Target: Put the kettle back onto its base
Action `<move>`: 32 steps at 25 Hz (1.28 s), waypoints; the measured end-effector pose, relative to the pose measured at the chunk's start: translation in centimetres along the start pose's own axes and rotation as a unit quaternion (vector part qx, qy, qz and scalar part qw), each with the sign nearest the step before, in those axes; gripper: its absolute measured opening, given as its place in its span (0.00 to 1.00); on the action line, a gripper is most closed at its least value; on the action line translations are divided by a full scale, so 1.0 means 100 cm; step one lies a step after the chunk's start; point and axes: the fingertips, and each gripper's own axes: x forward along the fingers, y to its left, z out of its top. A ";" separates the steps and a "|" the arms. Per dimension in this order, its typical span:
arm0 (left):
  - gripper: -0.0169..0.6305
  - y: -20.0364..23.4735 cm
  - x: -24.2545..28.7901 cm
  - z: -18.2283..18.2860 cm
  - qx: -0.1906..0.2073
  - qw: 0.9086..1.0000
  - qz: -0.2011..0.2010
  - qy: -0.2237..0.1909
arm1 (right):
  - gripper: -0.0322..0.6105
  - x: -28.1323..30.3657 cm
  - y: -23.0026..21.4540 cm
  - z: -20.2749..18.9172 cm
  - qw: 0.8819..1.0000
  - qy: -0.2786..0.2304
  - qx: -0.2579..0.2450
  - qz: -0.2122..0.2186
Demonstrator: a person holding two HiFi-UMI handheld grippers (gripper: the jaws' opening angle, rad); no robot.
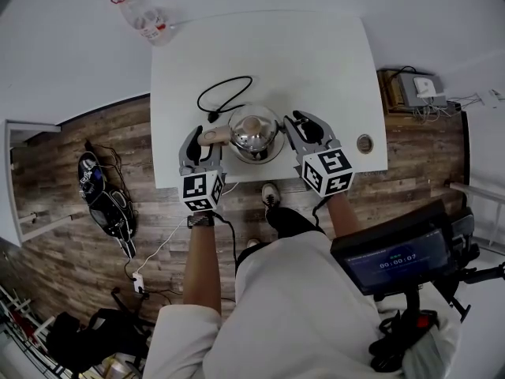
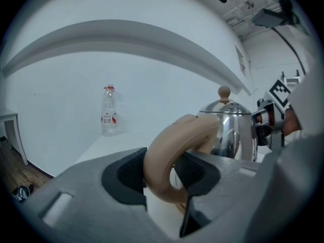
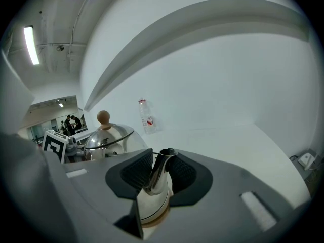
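Observation:
A shiny steel kettle [image 1: 254,133] with a round knob on its lid stands near the front edge of the white table [image 1: 331,69]. Its beige handle [image 2: 172,156] points left and sits between the pads of my left gripper [image 1: 203,139], which is shut on it. In the left gripper view the handle fills the gap of that gripper [image 2: 162,173]. The thin steel spout [image 3: 161,168] points right, and my right gripper [image 1: 300,129] [image 3: 159,175] is shut on it. I cannot tell whether a base lies under the kettle.
A black cord [image 1: 225,93] loops on the table just behind the kettle. A clear plastic bottle [image 1: 142,18] [image 2: 108,110] [image 3: 147,115] stands at the far left corner. A round cable hole [image 1: 364,143] is in the table at the right. The table's front edge is close to both grippers.

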 end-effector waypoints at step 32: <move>0.31 -0.008 -0.047 -0.039 -0.045 0.998 0.013 0.043 | 0.24 -0.045 -0.011 -0.046 0.996 0.029 0.036 -0.072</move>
